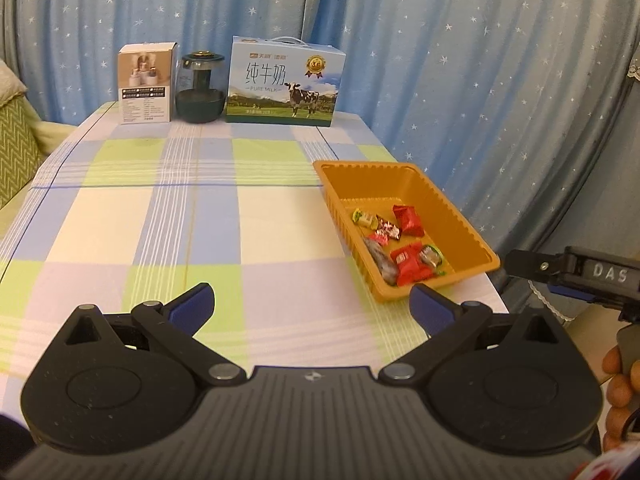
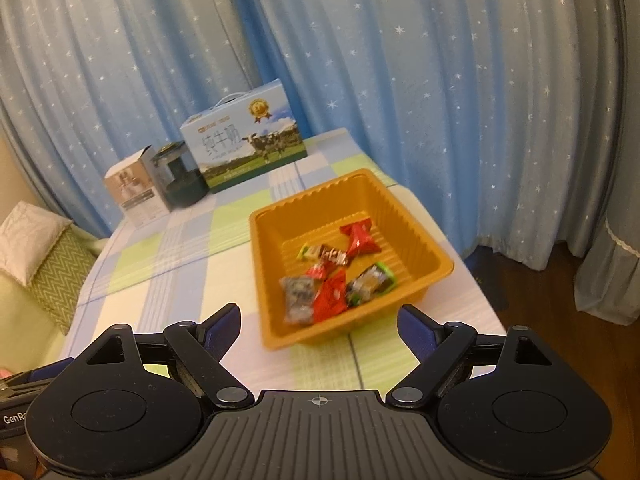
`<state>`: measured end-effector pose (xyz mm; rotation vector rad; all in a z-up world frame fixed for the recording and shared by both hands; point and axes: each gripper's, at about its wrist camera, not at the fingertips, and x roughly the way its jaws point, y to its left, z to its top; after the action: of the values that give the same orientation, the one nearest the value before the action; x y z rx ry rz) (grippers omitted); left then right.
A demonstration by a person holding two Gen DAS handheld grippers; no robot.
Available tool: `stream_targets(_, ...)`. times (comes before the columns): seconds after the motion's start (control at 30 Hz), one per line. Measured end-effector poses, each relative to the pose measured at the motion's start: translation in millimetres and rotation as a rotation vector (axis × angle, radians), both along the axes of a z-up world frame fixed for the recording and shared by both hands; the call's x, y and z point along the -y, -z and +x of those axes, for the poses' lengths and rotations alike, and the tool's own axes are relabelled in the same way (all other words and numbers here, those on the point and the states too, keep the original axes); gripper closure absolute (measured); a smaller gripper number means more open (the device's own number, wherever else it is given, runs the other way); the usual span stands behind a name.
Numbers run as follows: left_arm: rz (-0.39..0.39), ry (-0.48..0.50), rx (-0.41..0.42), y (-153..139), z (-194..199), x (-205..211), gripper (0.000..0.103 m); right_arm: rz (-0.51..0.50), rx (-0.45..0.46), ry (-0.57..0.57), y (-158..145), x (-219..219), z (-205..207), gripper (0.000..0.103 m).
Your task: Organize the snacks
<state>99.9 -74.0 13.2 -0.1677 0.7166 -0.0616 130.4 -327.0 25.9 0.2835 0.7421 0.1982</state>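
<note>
An orange plastic tray (image 1: 360, 166) (image 2: 362, 194) sits near the right edge of the checked tablecloth (image 1: 192, 216). It holds several wrapped candies, among them red packets (image 1: 408, 220) (image 2: 330, 296), a green-edged sweet (image 1: 432, 258) (image 2: 370, 282) and a clear-wrapped one (image 2: 298, 294). My left gripper (image 1: 312, 304) hangs open over the cloth, left of the tray's near corner, with nothing between its blue pads (image 1: 196, 304). My right gripper (image 2: 320, 320) is open just short of the tray's near rim and holds nothing. In the left wrist view it shows at the far right (image 1: 576, 274).
At the table's far end stand a white box (image 1: 147, 82), a dark glass jar (image 1: 200, 88) and a blue milk carton with a cow (image 1: 284, 82) (image 2: 244, 140). Star-patterned blue curtains hang behind. A green sofa with a cushion (image 2: 36, 248) lies left; a hand (image 1: 620, 380) shows lower right.
</note>
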Motion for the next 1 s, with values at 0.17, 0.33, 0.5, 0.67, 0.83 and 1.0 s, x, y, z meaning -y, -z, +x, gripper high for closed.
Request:
stream_targets(0.17, 0.014, -0.021, 0.012, -7, -24, 1, 0.0, -0.052, 0.01, -0.028, -2, -17, -23, 0.017)
stream_targets(0.33, 0.013, -0.033, 0.003, -11, -40, -4, 0.0, -0.079, 0.015, -0.058, -5, -27, -42, 0.017)
stream_targets(0.5, 0.036, -0.06, 0.0, -11, -53, -10, 0.0, -0.087, 0.016, -0.062, -10, -28, -58, 0.017)
stream_targets(0.67, 0.059, -0.072, -0.015, -7, -66, -15, 0.0, -0.12, 0.018, -0.067, -12, -31, -70, 0.017)
stream_targets(0.83, 0.073, -0.073, -0.023, -6, -76, -16, 0.0, -0.161, 0.028, -0.083, -12, -36, -82, 0.017)
stream_targets(1.0, 0.074, -0.066, -0.017, -8, -84, -14, 0.0, -0.185, 0.031, -0.104, -10, -41, -92, 0.017)
